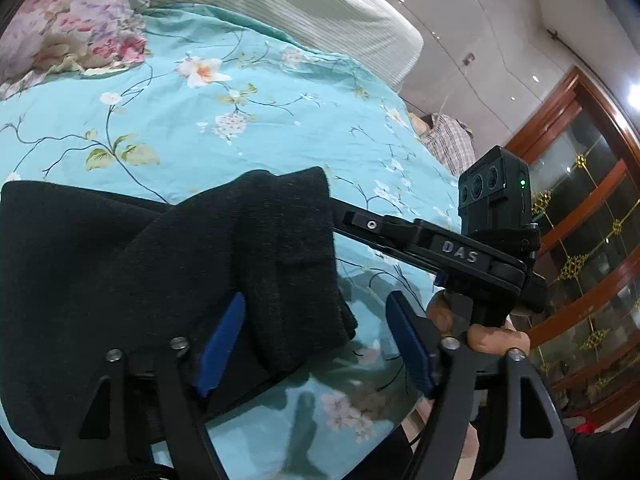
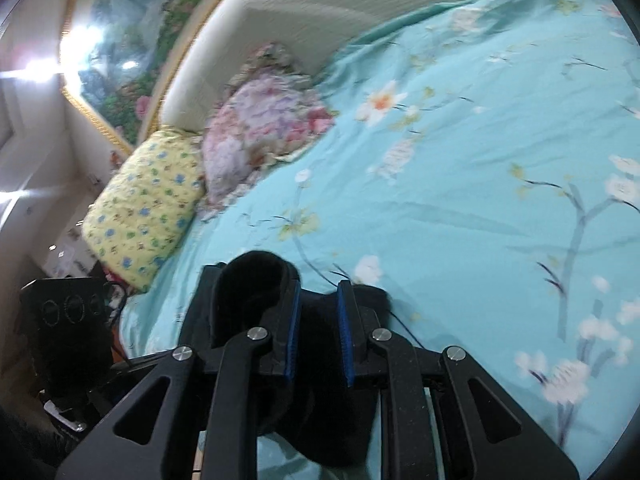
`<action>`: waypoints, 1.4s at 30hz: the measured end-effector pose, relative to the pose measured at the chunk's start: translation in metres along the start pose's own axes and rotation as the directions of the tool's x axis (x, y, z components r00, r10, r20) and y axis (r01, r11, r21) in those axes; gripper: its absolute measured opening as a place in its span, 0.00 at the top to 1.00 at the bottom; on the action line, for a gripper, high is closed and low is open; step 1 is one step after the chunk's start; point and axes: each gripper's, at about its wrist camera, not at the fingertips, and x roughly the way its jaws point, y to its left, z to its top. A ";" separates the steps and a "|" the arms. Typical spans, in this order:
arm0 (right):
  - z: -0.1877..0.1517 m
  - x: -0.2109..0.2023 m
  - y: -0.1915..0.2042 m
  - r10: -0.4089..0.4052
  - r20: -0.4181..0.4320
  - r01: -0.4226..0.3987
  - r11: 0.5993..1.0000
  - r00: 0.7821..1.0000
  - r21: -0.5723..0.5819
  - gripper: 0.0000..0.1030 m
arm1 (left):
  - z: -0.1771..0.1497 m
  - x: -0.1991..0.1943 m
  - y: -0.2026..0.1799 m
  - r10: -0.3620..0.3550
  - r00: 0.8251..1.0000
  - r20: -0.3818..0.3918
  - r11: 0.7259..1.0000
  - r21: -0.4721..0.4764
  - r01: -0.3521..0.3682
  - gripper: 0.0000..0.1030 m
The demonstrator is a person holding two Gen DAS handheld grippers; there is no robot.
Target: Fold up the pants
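Note:
The black pants (image 1: 120, 272) lie on the turquoise floral bedsheet (image 1: 240, 128), with one end lifted. In the left wrist view my left gripper (image 1: 316, 340) is open, blue pads wide apart, its left pad (image 1: 220, 344) against the pants edge. The right gripper (image 1: 360, 226) reaches in from the right, its tip hidden under the raised fold. In the right wrist view my right gripper (image 2: 318, 312) has its blue pads a small gap apart with black pants fabric (image 2: 256, 280) draped over the left finger and bunched between and below the jaws.
A pink floral pillow (image 2: 264, 128) and a yellow pillow (image 2: 144, 208) lie near the padded headboard (image 1: 320, 12). A plaid garment (image 1: 448, 140) lies at the bed's far edge. A wooden glass cabinet (image 1: 580, 220) stands beyond the bed.

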 end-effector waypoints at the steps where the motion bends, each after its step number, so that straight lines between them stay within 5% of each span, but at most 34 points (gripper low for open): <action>1: -0.001 -0.003 -0.001 -0.005 0.004 0.005 1.000 1.000 0.016 0.62 | 0.000 -0.001 -0.001 -0.002 1.000 0.001 1.000 0.005 0.002 0.26; 4: -0.008 -0.014 -0.003 0.012 0.044 -0.015 0.998 0.999 0.055 0.40 | -0.001 -0.006 -0.001 -0.009 1.000 0.005 1.000 0.007 0.009 0.23; 19: -0.025 -0.027 0.046 -0.104 0.083 0.106 0.994 0.991 -0.018 0.18 | -0.007 -0.052 0.032 0.035 0.997 0.074 0.994 -0.106 -0.027 0.22; 42: -0.049 -0.004 0.061 -0.201 0.009 0.201 0.980 0.980 -0.002 0.16 | -0.029 -0.112 0.113 0.165 0.972 0.169 0.943 -0.314 -0.106 0.21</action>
